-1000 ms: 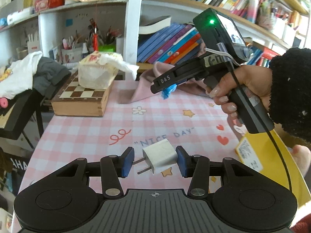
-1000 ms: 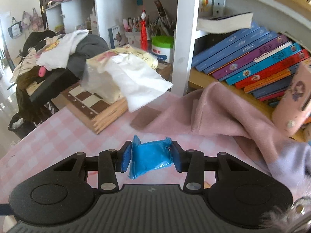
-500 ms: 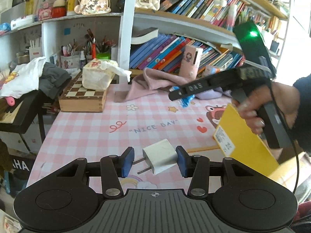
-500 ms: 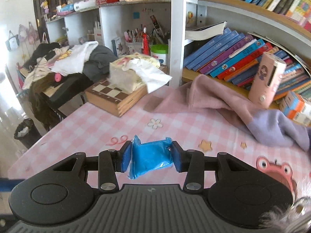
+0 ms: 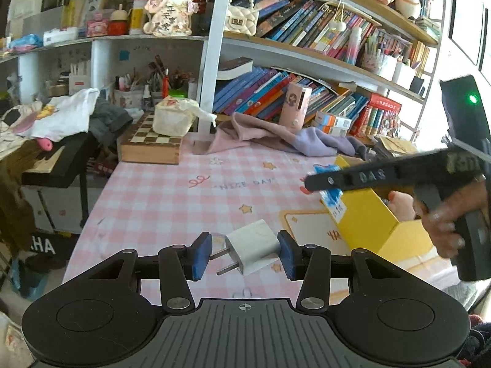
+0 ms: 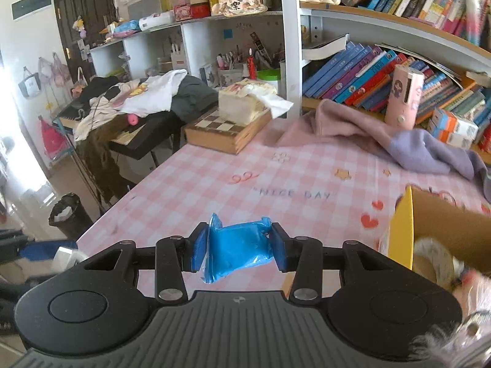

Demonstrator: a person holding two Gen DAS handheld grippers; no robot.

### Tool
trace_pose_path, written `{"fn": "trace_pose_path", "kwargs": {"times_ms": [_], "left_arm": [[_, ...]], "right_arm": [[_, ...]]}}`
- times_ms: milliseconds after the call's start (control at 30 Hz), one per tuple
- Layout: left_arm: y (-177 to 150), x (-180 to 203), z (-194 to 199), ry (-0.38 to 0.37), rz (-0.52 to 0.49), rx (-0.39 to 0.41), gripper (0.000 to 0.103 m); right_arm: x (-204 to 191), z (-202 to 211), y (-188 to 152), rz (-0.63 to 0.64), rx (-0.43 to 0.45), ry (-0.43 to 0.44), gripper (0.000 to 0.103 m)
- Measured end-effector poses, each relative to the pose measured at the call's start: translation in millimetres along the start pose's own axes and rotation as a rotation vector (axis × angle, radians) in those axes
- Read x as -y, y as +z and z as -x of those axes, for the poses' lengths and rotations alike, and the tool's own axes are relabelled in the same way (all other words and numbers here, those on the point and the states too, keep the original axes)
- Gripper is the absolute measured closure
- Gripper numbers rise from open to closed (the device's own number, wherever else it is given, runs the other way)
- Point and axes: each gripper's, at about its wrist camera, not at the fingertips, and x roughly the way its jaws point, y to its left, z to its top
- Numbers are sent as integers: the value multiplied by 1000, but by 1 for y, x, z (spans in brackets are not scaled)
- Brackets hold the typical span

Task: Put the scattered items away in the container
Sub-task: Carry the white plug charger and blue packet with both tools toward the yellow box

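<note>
The yellow-walled cardboard box (image 5: 365,214) stands open on the pink checked tablecloth (image 5: 172,193), at about three o'clock from the left gripper (image 5: 244,253) and at four o'clock in the right wrist view, with something soft and pale already lying inside. The right gripper (image 6: 236,247) has its blue pads pressed on a crumpled blue plastic packet (image 6: 237,250), and from the left camera it hangs right at the box's near rim. The left gripper's pads are clamped on a white wall-plug charger (image 5: 253,250), prongs pointing toward eight o'clock, held above the cloth. To do this well, I would carry each item fully over the opening before spreading the fingers, one hand at a time so the two tools don't collide, and keep the packet clear of the rim so it falls inside.
</note>
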Motion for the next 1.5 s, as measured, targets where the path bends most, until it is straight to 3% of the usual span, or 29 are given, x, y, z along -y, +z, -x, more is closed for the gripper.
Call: {"fn": "trace_pose_path", "kwargs": {"times_ms": [333, 700, 1167, 1500], "left_arm": [[-28, 16, 36, -85, -16, -37, 58], [-44, 53, 30, -244, -78, -97, 58], [-51, 118, 2, -440, -159, -181, 58], [-50, 169, -15, -504, -223, -216, 58]], "right_arm": [[-49, 71, -74, 10, 10, -66, 63], [-47, 112, -116, -61, -40, -201, 63], [-3, 165, -163, -226, -69, -384, 63], [39, 194, -187, -341, -83, -451, 63]]}}
